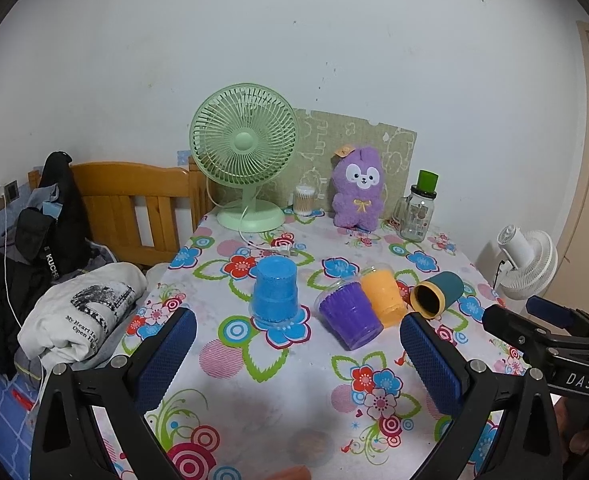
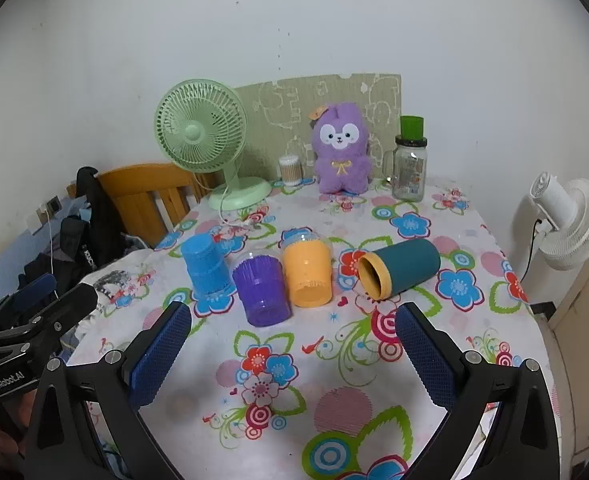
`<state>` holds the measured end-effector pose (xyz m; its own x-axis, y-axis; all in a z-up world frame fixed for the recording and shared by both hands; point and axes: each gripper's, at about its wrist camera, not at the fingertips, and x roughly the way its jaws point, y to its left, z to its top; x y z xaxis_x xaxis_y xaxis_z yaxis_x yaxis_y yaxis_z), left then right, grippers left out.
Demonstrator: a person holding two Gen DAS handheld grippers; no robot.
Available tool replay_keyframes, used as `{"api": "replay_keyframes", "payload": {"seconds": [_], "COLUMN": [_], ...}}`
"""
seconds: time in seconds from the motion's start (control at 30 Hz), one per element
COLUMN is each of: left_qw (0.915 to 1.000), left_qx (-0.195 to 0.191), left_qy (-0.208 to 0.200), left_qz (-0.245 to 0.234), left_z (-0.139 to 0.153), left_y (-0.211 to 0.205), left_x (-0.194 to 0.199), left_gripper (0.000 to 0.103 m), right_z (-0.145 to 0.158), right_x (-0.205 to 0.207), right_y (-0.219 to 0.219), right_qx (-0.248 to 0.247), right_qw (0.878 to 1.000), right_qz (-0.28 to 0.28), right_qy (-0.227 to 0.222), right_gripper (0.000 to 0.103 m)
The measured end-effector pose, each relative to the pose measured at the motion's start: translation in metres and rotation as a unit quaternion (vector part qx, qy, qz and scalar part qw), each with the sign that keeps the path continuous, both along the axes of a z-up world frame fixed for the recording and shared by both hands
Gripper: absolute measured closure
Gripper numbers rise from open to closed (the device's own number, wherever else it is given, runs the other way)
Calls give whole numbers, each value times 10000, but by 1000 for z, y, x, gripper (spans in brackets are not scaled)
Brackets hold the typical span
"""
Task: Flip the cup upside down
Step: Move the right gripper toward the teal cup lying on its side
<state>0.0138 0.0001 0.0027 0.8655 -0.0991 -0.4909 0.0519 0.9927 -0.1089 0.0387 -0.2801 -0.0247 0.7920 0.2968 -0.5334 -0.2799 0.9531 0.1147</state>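
Observation:
Three plastic cups and a tumbler sit on the flowered tablecloth [image 2: 334, 360]. The blue cup [image 1: 273, 296] [image 2: 207, 268] stands upside down at the left. The purple cup [image 1: 350, 314] [image 2: 263, 290] and the orange cup [image 1: 382, 296] [image 2: 308, 272] lie tilted on clear dome lids, side by side. A teal tumbler with a yellow rim [image 1: 438, 292] [image 2: 398, 266] lies on its side, mouth toward me. My left gripper [image 1: 298, 344] is open and empty, short of the cups. My right gripper [image 2: 294, 340] is open and empty, just before the purple cup.
At the table's back stand a green desk fan [image 1: 244, 160], a cotton swab jar [image 1: 304, 200], a purple plush toy [image 1: 358, 192] and a glass jar with a green lid [image 1: 418, 208]. A wooden bed frame [image 1: 134, 200] with clothes is left. A white fan [image 2: 566, 228] stands right.

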Motion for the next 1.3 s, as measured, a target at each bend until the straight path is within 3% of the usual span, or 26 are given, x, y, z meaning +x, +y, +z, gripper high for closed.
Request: {"api": "replay_keyframes", "payload": {"seconds": [0.53,0.77,1.07,1.3], "left_qw": [9999,9993,9955,9916], "left_qx": [15,171,398,649], "left_qy": [126,156,183,294], "left_qz": [-43,-306,-842,-1084], "left_z": [-4,-4,-8,-18], "left_y": [-2,-14,-53,-89], "left_x": [7,24,69,114], "left_gripper": [0,0,0,0], "right_z": [-6,-13,-38,-53], "right_x": [9,28,88,137], "right_y": [-2,-21,-63,-78], "right_qx": [8,90,229,298], "right_qw": [9999,9977,9838,9763], "right_qz": [-66,-512,-1359,-1645], "right_qy": [114,444,1144,1373], "right_gripper": [0,0,0,0]}}
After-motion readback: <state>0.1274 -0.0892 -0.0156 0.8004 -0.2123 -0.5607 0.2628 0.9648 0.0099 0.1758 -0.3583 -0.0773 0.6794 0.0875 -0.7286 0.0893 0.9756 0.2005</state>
